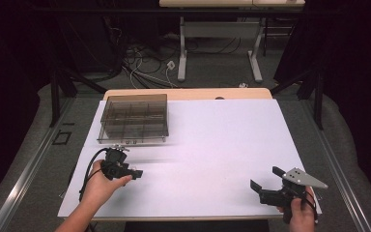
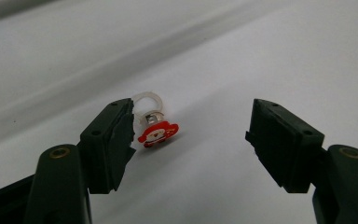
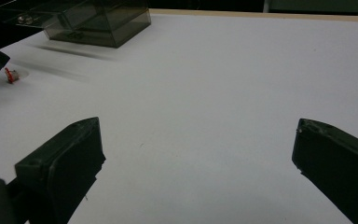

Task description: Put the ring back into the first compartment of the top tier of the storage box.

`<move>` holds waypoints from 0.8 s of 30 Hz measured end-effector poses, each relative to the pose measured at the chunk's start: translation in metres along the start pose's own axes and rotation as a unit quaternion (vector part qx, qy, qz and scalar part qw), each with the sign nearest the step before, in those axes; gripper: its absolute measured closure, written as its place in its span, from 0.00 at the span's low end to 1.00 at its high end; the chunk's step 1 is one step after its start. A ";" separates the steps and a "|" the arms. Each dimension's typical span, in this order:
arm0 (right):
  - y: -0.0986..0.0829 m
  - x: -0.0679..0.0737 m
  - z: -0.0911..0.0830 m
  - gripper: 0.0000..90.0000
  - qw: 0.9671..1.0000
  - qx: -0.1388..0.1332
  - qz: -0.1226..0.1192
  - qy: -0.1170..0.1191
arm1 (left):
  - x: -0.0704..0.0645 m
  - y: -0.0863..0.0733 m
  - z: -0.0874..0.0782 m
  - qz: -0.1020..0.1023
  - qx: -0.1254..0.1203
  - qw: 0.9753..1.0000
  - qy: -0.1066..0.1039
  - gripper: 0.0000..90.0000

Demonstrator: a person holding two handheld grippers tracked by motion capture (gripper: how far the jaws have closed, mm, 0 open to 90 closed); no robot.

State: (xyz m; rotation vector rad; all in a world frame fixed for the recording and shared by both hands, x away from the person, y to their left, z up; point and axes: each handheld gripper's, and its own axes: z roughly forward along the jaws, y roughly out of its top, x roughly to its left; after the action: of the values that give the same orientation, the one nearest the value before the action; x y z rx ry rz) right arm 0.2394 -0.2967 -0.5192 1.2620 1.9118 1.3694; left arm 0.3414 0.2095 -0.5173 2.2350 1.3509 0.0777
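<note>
The left gripper stands wide open with nothing held, low over the white table near its left edge. A small red Santa charm on a clear ring lies on the table just beside its left jaw. The right gripper, also wide open and empty, hovers near the front right corner. A smoky clear compartment box sits at the far left corner.

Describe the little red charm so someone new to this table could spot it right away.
Start at the white table, then the left gripper near its front left. Just beside that gripper's jaw lies the charm: a tiny red-and-white Santa figure on a clear ring, far smaller than the smoky compartment box behind.
</note>
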 end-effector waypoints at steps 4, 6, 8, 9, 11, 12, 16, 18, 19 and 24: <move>0.000 0.000 0.001 0.02 1.000 -0.003 0.001 -0.001 | 0.002 0.001 0.001 -0.010 0.007 1.000 -0.006 0.38; 0.000 0.001 0.001 0.02 1.000 -0.003 0.001 -0.001 | 0.002 0.002 0.002 -0.014 0.007 1.000 -0.007 0.40; 0.000 0.000 0.001 0.02 1.000 0.000 0.001 0.000 | 0.003 0.002 0.003 -0.017 0.011 1.000 -0.008 0.42; 0.000 0.000 0.000 0.02 1.000 0.002 0.000 0.001 | 0.003 0.002 0.003 -0.021 0.010 1.000 -0.009 0.43; 0.000 0.000 0.000 0.02 1.000 0.004 0.000 0.003 | 0.004 0.003 0.003 -0.024 0.011 1.000 -0.007 0.45; 0.000 0.001 0.000 0.02 1.000 0.005 0.002 0.003 | 0.004 0.003 0.003 -0.025 0.013 1.000 -0.004 0.46; 0.000 0.001 0.000 0.02 1.000 0.006 0.002 0.003 | 0.006 0.003 0.004 -0.032 0.014 0.999 0.001 0.48; 0.000 0.001 0.000 0.02 1.000 0.006 0.002 0.003 | 0.006 0.004 0.004 -0.034 0.016 0.999 0.003 0.49; 0.000 0.001 0.000 0.02 1.000 0.006 0.002 0.003 | 0.006 0.004 0.004 -0.037 0.014 0.999 0.004 0.50; 0.000 0.001 0.000 0.02 1.000 0.006 0.003 0.002 | 0.009 0.004 0.004 -0.047 0.019 0.999 0.007 0.51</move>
State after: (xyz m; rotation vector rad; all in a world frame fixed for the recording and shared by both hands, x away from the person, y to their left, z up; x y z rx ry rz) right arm 0.2390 -0.2960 -0.5193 1.2714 1.9243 1.3662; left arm 0.3503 0.2140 -0.5210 2.2018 1.4751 0.0352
